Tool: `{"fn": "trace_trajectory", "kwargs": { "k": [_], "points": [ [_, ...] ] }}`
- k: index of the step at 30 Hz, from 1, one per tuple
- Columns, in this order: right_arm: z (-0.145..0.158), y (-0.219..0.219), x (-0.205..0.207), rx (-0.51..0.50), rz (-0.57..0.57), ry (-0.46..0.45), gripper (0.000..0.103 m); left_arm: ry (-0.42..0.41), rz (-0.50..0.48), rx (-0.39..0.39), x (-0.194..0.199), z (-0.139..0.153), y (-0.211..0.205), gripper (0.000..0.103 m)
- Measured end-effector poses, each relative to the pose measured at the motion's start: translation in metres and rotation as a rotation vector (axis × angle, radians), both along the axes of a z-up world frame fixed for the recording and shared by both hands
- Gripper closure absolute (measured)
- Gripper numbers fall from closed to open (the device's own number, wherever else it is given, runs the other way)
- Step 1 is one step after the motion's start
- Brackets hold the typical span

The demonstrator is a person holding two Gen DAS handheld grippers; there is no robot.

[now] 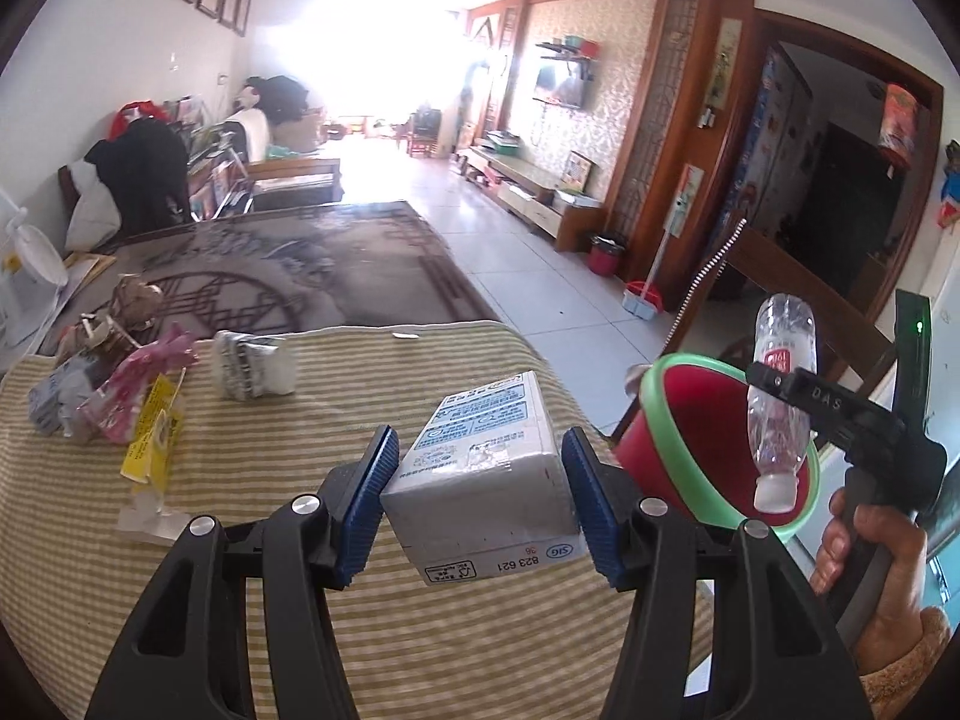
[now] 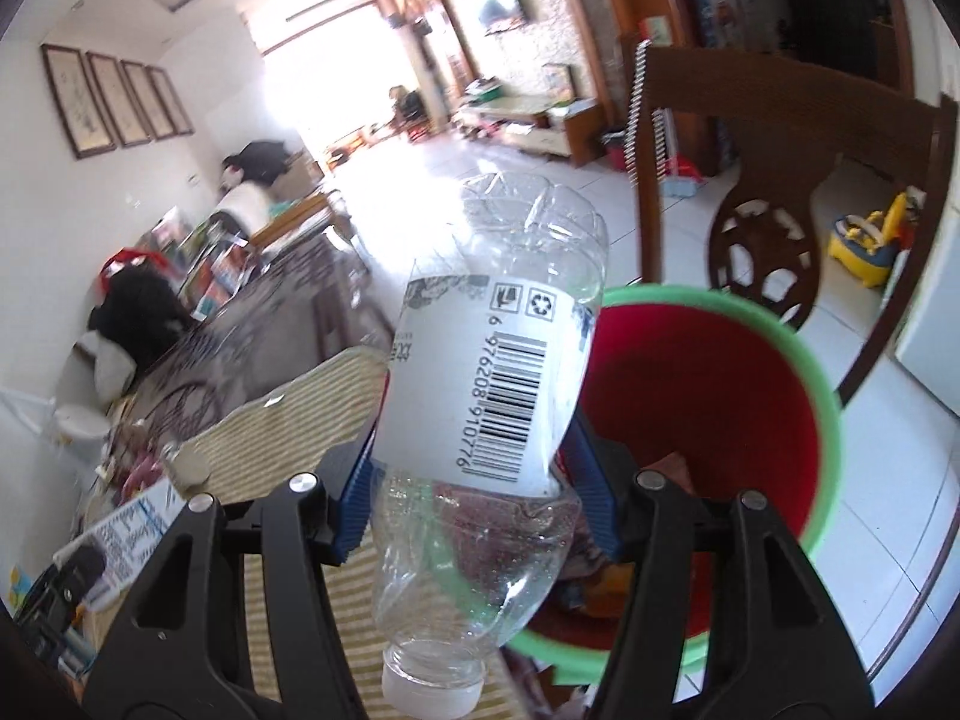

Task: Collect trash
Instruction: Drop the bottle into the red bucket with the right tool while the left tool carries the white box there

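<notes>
- The left gripper point(image 1: 480, 498) has its blue fingers point(image 1: 367, 498) clamped on the two sides of a milk carton point(image 1: 489, 474), which is held above the striped worktop point(image 1: 288, 420) in the lower middle of the left wrist view.
- The right gripper point(image 2: 474, 498) has its fingers point(image 2: 354, 504) clamped on a clear plastic bottle point(image 2: 492, 396), cap down, in the centre of the right wrist view; the bottle's lower half hangs over the green rim of the red bin point(image 2: 720, 420).
- The step in hand looks like dropping both items into the bin, which sits at the right of both views, just off the worktop's edge.
- Bring the bottle fully inside the rim before releasing; the cap end sits close to the near rim and could bounce out.
- Carry the carton further right, clear of the right gripper, so the two do not knock together.
- More wrappers point(image 1: 120, 396) and a crumpled packet point(image 1: 255, 366) remain on the worktop at the left.
</notes>
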State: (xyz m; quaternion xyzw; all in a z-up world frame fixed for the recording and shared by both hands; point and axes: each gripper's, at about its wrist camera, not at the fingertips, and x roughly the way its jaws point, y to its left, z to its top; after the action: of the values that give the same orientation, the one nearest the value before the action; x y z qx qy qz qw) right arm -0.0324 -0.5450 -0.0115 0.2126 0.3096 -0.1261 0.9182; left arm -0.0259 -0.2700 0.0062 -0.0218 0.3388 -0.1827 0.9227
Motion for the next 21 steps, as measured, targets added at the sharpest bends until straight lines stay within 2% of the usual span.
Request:
{"fn": "trace_trajectory", "kwargs": {
  "k": [5,19,21],
  "points": [
    [0.000,-0.001,-0.001,-0.044,-0.047,0.006,0.047,0.006,-0.022,-0.002,0.000,0.000,-0.011,0.049],
    [-0.003,-0.006,0.000,-0.067,-0.088,0.037,0.047,0.032,-0.053,-0.011,0.003,-0.008,-0.014,0.049],
    [-0.004,-0.008,-0.001,-0.073,-0.113,0.041,0.035,0.033,-0.057,-0.012,0.003,-0.009,-0.015,0.049]
  ]
}}
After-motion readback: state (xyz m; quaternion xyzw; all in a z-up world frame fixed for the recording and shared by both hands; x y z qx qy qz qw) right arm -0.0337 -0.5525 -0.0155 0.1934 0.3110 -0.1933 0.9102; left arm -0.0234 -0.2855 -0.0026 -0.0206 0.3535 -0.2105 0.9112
